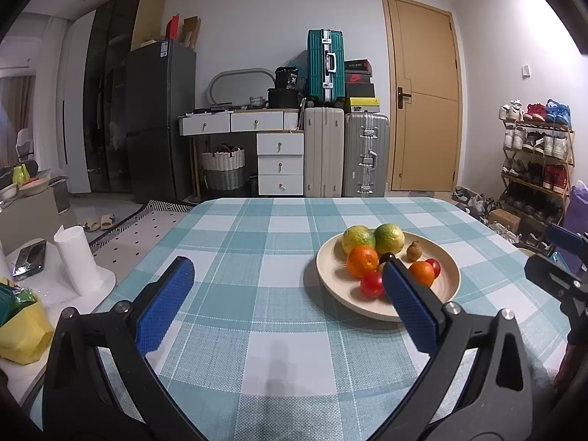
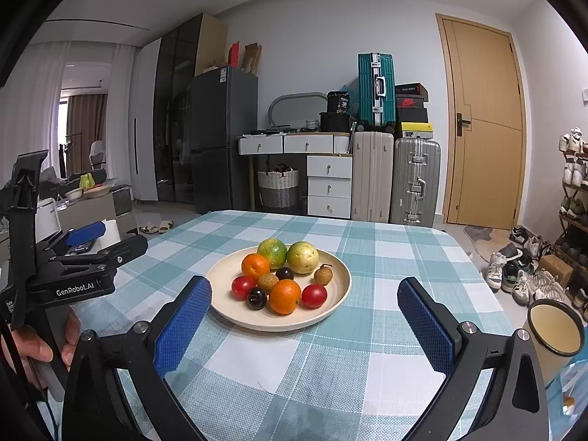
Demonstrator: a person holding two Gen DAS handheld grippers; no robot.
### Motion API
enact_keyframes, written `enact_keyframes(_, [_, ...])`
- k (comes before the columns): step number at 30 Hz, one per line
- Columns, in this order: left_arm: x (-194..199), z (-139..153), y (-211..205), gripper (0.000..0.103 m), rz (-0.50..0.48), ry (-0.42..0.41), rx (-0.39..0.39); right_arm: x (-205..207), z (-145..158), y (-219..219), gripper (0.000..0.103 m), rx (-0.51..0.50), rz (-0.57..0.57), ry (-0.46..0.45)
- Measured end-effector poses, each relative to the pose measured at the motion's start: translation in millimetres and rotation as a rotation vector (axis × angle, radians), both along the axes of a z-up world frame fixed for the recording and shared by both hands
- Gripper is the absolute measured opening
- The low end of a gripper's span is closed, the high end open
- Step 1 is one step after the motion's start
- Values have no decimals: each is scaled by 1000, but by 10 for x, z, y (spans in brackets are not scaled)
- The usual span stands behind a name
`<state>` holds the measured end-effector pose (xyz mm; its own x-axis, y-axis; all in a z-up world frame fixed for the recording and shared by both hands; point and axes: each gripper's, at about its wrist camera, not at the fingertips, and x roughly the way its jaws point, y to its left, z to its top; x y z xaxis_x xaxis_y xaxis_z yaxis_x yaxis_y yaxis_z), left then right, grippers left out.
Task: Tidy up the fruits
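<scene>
A cream plate [image 2: 330,307] [image 1: 446,286] sits mid-table on the checked cloth, holding two green-yellow citrus [image 2: 272,253], two oranges [image 2: 284,296], red and dark round fruits [image 2: 314,295] and brown longans [image 2: 323,274]. My right gripper [image 2: 305,294] is open just in front of the plate, nothing between its blue pads [image 2: 183,327]. My left gripper [image 1: 284,270] is open, left of the plate; its right pad [image 1: 409,301] overlaps the plate's near side. The left gripper [image 2: 84,253], held by a hand, also shows in the right wrist view.
A white paper roll [image 1: 77,257] and yellow bag [image 1: 22,330] lie on a side surface left of the table. A cup [image 2: 556,327] stands at the table's right edge. Drawers, suitcases [image 2: 376,92], a door and a shoe rack [image 1: 536,161] line the room behind.
</scene>
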<state>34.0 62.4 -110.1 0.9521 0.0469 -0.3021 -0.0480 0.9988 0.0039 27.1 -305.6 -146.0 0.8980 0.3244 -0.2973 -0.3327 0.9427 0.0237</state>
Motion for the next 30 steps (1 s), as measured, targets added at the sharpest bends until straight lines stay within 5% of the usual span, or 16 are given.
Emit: enact_keyframes(30, [3, -5, 7, 102, 0, -1, -1, -2, 0, 2, 103, -1, 1, -1])
